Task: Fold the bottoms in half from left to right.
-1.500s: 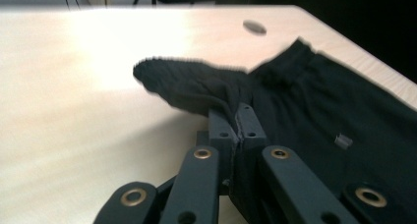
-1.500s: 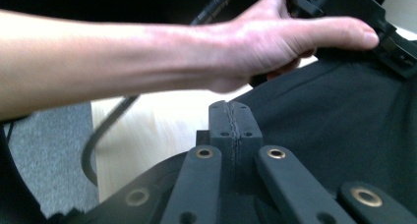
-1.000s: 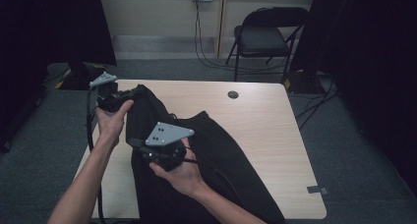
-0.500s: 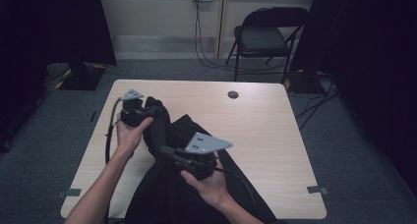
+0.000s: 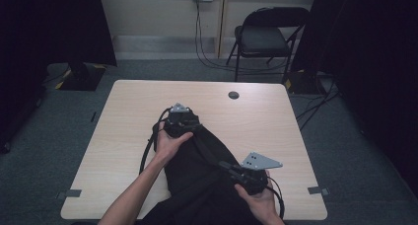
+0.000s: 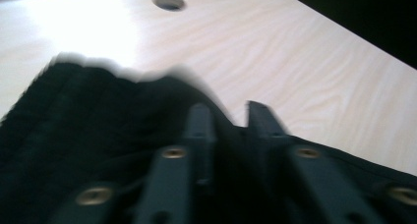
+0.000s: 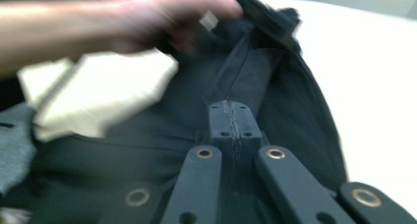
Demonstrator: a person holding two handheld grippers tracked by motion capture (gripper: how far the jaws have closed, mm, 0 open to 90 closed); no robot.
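A black garment (image 5: 202, 180) lies on the near middle part of the table (image 5: 123, 116) and hangs over the near edge. The left gripper (image 5: 180, 120) is at the far end of the garment. Its jaws have just been opening; in the left gripper view they stand apart above the cloth (image 6: 98, 150) and do not press it. The right gripper (image 5: 231, 169) is at the right edge of the garment. Its jaws are clenched on a fold of the cloth (image 7: 246, 81), as the right gripper view shows. A chair (image 5: 268, 35) stands far behind the table.
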